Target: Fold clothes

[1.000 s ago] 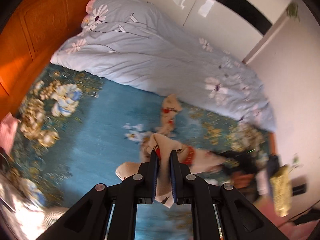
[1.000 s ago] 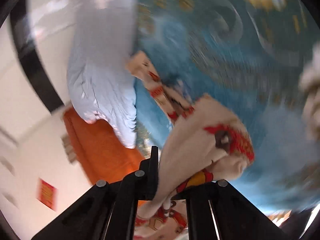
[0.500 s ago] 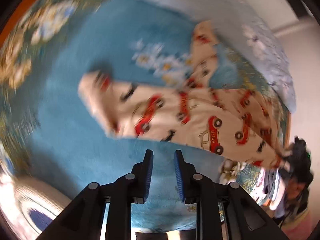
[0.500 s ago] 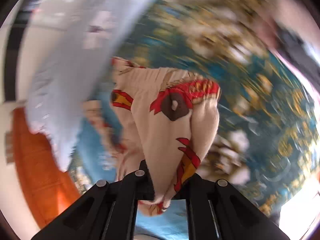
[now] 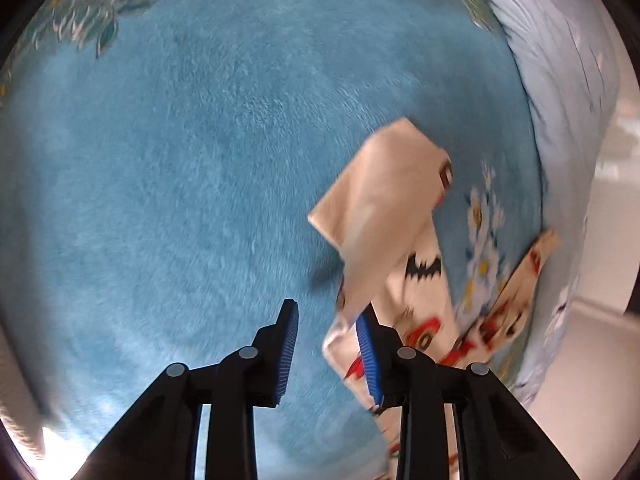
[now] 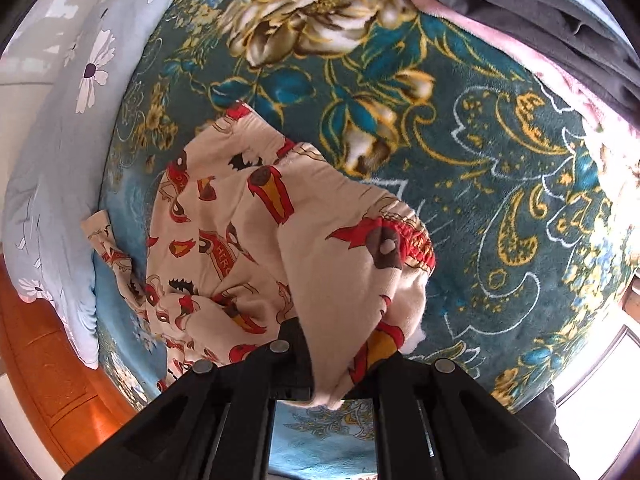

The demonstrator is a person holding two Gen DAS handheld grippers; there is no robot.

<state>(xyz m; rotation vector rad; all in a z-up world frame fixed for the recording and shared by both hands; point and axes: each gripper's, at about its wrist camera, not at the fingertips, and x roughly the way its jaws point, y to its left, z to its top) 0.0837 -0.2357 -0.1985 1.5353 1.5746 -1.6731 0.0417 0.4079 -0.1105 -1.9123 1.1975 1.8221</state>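
Cream children's pants (image 6: 240, 240) with red car and bat prints lie spread on the blue floral blanket (image 6: 500, 200). My right gripper (image 6: 344, 344) is shut on the red-elastic waistband end, which bunches over its jaws. In the left wrist view my left gripper (image 5: 326, 322) is open, close above the blue blanket (image 5: 180, 180). A pant leg (image 5: 384, 208) lies just right of it, its cuff folded over and draped against the right finger (image 5: 366, 344). Nothing lies between the fingers.
A rolled light-blue flowered duvet (image 6: 60, 140) lies along one side of the bed, also in the left wrist view (image 5: 560, 120). Grey and pink clothes (image 6: 540, 12) sit stacked at the top right. An orange wooden headboard (image 6: 48, 360) stands at the lower left.
My left gripper let go of the pant leg, opened wider and moved down close to the blanket. My right gripper swung the waistband end over and laid the pants flat.
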